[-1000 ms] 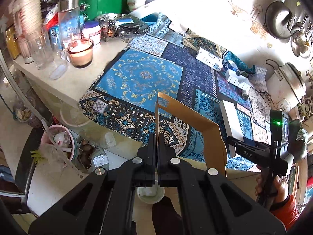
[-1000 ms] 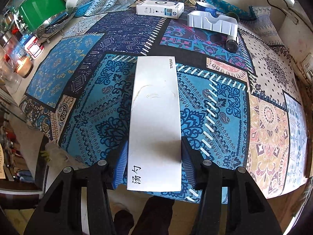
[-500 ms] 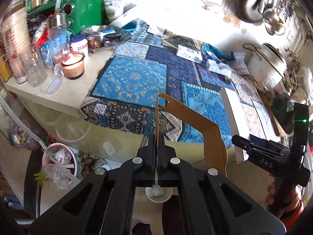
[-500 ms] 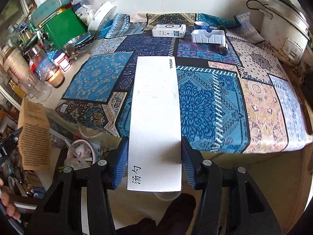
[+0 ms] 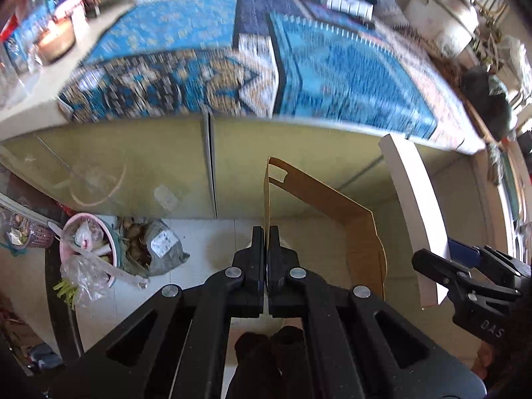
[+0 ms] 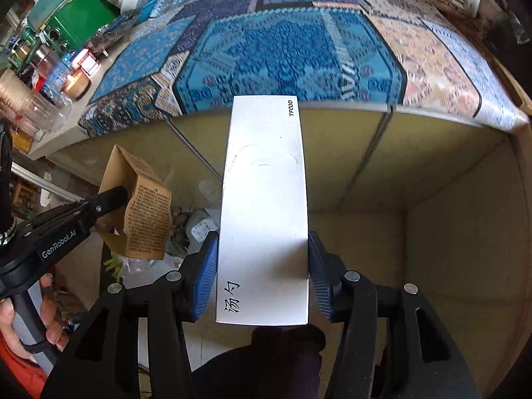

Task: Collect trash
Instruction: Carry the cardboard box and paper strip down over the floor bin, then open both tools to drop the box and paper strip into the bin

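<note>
My left gripper (image 5: 266,232) is shut on the thin edge of a folded brown cardboard piece (image 5: 335,199), which sticks up in front of it. In the right wrist view the same cardboard (image 6: 146,216) shows printed text, pinched by the left gripper (image 6: 114,196). My right gripper (image 6: 262,266) is shut on a long white box (image 6: 266,193), its blue pads (image 6: 204,272) pressing both long sides. The left wrist view shows that white box (image 5: 412,206) at the right. Both grippers hang below the table edge, in front of the yellow cabinet front (image 5: 133,166). A pink bin (image 5: 88,249) with trash stands on the floor at the lower left.
The table with a patterned blue cloth (image 6: 282,43) fills the top of both views. On it are a lit candle jar (image 5: 55,38), a green appliance (image 6: 79,23) and a rice cooker (image 5: 439,6). A grey bag of potatoes (image 5: 156,246) lies beside the bin.
Both grippers have come off the table and sunk below its edge, each keeping its load. The views now face the cabinet front and floor instead of the tabletop.
</note>
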Available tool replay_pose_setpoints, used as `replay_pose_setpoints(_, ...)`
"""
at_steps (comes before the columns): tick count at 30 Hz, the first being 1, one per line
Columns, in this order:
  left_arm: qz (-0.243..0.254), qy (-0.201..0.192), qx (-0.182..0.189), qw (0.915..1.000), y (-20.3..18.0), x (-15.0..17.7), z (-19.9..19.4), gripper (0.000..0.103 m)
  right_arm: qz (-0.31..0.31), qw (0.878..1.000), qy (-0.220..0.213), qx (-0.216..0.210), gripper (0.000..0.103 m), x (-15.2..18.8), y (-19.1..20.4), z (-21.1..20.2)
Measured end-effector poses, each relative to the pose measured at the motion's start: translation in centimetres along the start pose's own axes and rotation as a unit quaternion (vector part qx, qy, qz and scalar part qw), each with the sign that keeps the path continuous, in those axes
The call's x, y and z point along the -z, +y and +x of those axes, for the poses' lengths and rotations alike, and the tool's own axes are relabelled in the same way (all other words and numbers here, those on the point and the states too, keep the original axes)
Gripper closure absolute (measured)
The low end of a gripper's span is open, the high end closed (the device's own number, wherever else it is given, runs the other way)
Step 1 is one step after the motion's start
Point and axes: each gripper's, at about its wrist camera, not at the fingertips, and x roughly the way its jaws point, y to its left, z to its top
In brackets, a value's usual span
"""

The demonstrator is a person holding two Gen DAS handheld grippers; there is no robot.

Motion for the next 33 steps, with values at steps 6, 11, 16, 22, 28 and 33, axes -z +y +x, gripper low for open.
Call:
replay_pose_setpoints(6,-0.005,0.063,-0.013,0.9979,0.0,3.1,7.4,0.103,0.024,0.998,0.061,0.003,0.055,3.2,-3.1,5.6)
replay_pose_setpoints(11,-0.026,0.09,-0.025,0.9952,0.7,5.9,14.3,0.103,0.031,0.994,0.102,-0.004,0.055,5.0,-6.2,12.4)
replay_pose_setpoints(16,-0.056,0.109,-0.03,0.9921,2.0,8.9,21.9,0.103,0.031,0.991,0.131,-0.014,0.055,6.4,-8.8,20.6)
replay_pose_setpoints(22,-0.055,0.125,-0.046,0.9896,2.8,12.8,31.2,0.103,0.017,0.986,0.162,-0.022,0.055,8.6,-10.9,30.6)
replay_pose_setpoints(28,-0.046,0.147,-0.055,0.9866,3.9,15.7,39.7,0.103,0.0,0.979,0.202,-0.03,0.055,9.6,-11.9,38.4)
replay_pose_setpoints(33,-0.048,0.155,-0.055,0.9852,4.6,16.9,44.3,0.103,-0.01,0.973,0.227,-0.045,0.054,9.6,-11.5,42.6)
